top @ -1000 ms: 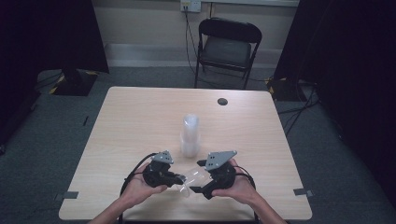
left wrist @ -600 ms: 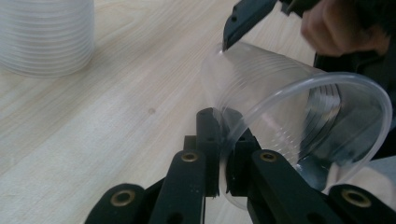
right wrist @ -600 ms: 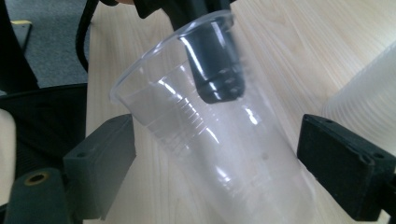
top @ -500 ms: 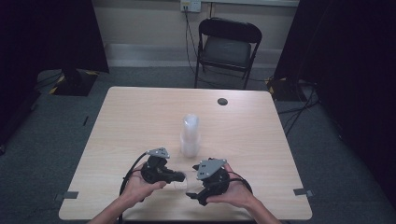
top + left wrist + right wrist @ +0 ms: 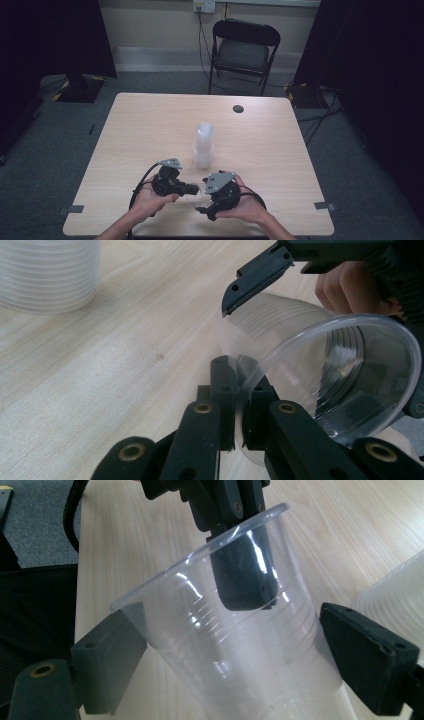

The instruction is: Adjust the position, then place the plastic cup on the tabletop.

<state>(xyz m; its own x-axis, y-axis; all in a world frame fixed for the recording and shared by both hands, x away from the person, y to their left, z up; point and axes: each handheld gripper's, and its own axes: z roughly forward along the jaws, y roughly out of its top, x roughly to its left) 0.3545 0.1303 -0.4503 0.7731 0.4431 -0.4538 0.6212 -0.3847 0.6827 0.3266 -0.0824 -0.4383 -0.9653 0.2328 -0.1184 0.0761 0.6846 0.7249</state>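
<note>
Gripping the rim of a clear plastic cup (image 5: 320, 375), the left gripper (image 5: 235, 405) has its two black jaws pressed together on the thin wall, one inside and one outside. The cup lies on its side near the table's (image 5: 125, 130) near edge, between both hands. The right gripper (image 5: 240, 645) has its jaws spread wide on either side of the cup's body, not touching it. A tall stack of clear cups (image 5: 203, 145) stands upright at the middle of the table, just beyond the grippers. A black folding chair (image 5: 243, 50) sits past the far edge.
</note>
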